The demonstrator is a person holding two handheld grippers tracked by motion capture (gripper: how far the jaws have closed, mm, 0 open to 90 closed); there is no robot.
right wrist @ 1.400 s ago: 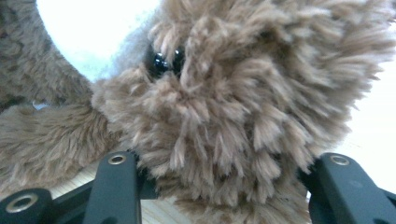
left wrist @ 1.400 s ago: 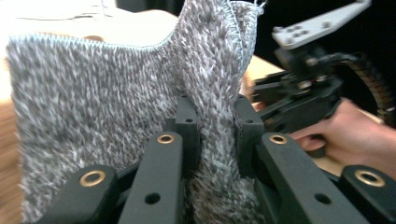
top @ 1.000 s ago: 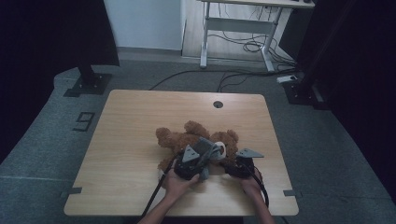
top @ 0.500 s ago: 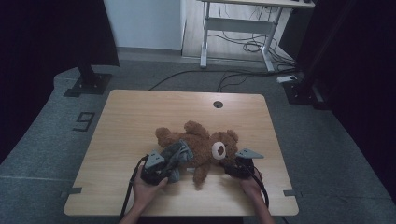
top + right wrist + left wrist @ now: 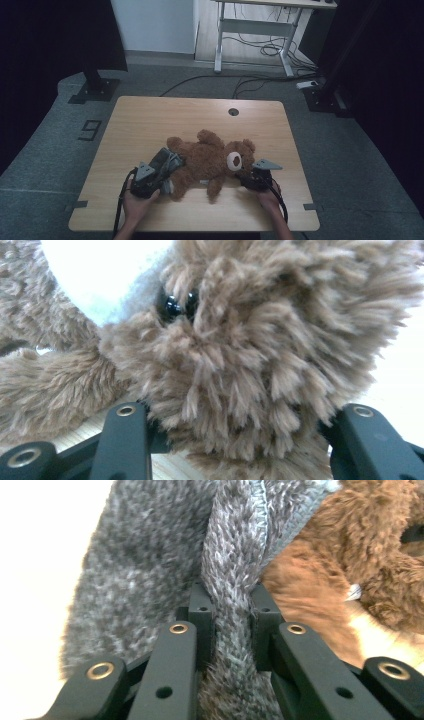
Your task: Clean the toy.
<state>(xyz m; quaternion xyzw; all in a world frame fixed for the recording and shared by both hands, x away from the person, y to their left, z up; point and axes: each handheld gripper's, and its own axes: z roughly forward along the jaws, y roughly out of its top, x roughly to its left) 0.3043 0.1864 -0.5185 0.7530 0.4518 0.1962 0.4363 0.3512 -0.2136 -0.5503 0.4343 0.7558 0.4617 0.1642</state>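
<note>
high view: a brown teddy bear (image 5: 207, 162) lies on its back across the lower middle of the wooden table (image 5: 150, 120), head toward the right of the frame, white muzzle facing up, one leg reaching toward the table's near edge. a grey knitted garment (image 5: 167, 161) is bunched at the bear's left end, over its lower body. the left gripper (image 5: 159, 175) sits at the lower left of the bear, held by the person's left hand (image 5: 135, 202), its nose buried in the grey knit. the right gripper (image 5: 250, 175) sits at the lower right, just beside the bear's head, held by the right hand (image 5: 270, 197), with a grey three-cornered plate on top.

left gripper view: the two black jaws stand close together at the middle of the frame with a fold of the grey knit pinched between them; brown fur fills the right side.

right gripper view: the jaws stand wide apart at the bottom corners, and the bear's furry head bulges between them, a black eye (image 5: 175, 304) at upper centre. fur touches both jaw tips, but i cannot tell whether they press it.
</note>
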